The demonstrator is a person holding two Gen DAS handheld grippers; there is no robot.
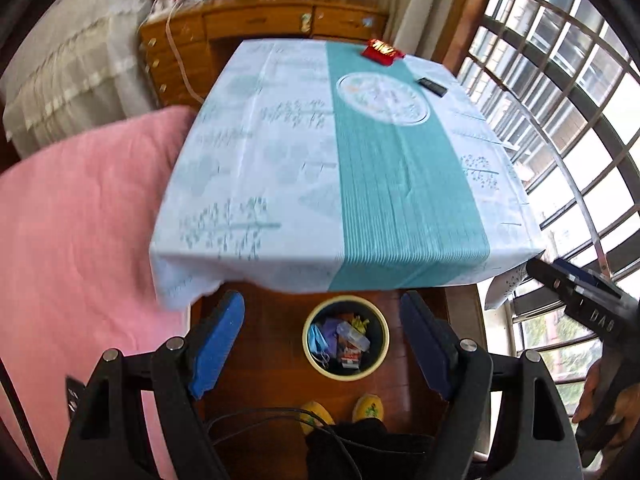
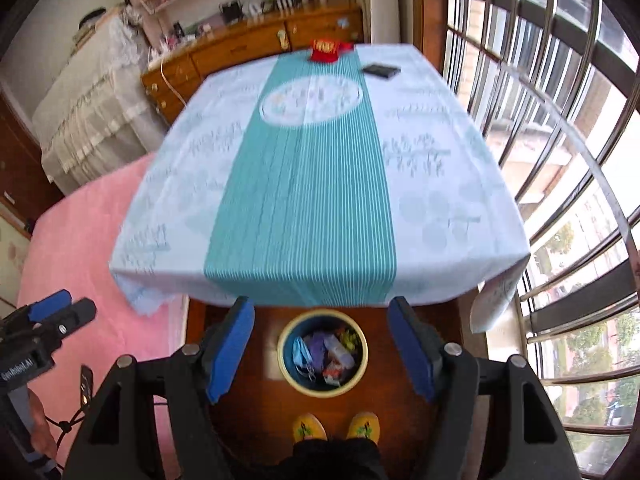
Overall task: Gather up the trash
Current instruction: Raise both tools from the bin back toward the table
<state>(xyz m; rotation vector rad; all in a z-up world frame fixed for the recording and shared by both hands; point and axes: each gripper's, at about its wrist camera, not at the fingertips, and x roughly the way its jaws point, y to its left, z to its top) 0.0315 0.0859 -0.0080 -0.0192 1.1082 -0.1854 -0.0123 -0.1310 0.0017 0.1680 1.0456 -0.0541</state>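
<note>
Tablecloth (image 1: 280, 160) bears red packet (image 1: 382, 52), black remote (image 1: 431, 86); both tongs released.

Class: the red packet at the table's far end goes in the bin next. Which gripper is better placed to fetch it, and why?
Probably the right gripper. Both it and the left gripper are open and empty, but the red packet lies straight ahead in its view, and right of centre in the left's.

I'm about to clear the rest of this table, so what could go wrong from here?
The red packet and the black object lie at the table's far end, a long reach over the tablecloth; dragging the cloth could pull them off. The black object may not be trash. The bin stands on the floor by the person's feet, easily kicked.
</note>
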